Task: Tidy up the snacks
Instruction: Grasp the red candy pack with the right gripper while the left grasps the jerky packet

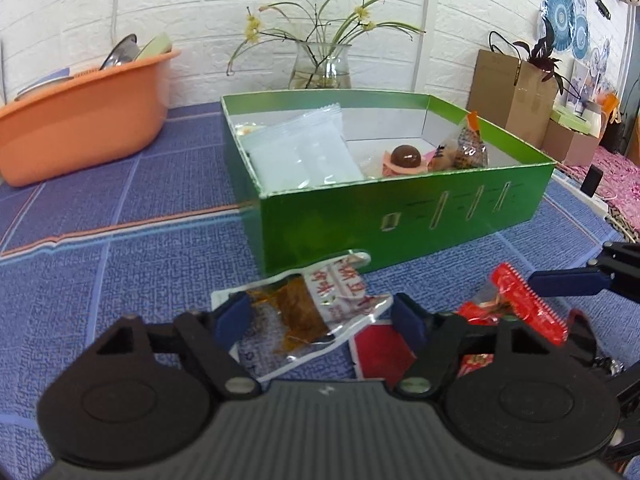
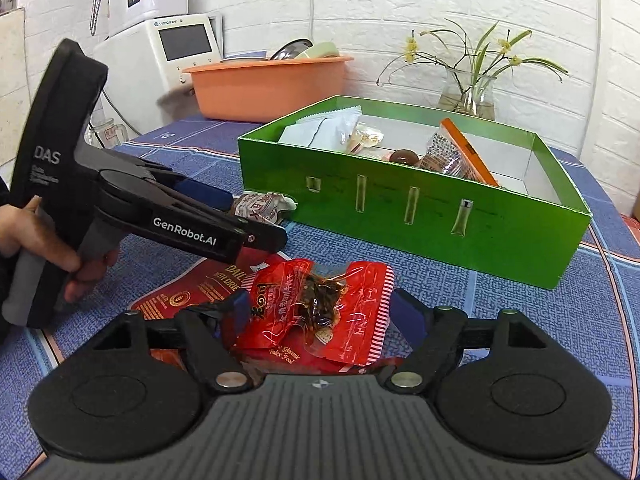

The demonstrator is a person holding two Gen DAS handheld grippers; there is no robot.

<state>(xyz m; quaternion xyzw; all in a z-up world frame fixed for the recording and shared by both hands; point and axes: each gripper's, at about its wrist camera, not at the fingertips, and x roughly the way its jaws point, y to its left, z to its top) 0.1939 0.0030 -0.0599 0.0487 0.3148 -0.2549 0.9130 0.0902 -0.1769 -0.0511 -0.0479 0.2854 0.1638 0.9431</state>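
A green box [image 1: 400,220] [image 2: 440,216] stands on the blue cloth and holds several snacks: a white packet [image 1: 304,152], a brown round sweet [image 1: 406,157], an orange-edged bag [image 2: 460,152]. My left gripper [image 1: 320,316] is open, its fingers either side of a clear packet with brown filling [image 1: 316,304], which lies in front of the box. It also shows in the right wrist view [image 2: 264,206]. My right gripper [image 2: 324,312] is open around a red snack packet [image 2: 320,304] [image 1: 516,300] that lies on a flat red pouch [image 2: 192,292] [image 1: 380,350].
An orange basin [image 1: 80,120] [image 2: 272,84] with dishes stands at the back left. A glass vase with flowers [image 1: 320,68] [image 2: 472,92] stands behind the box. Cardboard boxes [image 1: 516,96] are at the far right. A white appliance [image 2: 176,44] stands at the wall.
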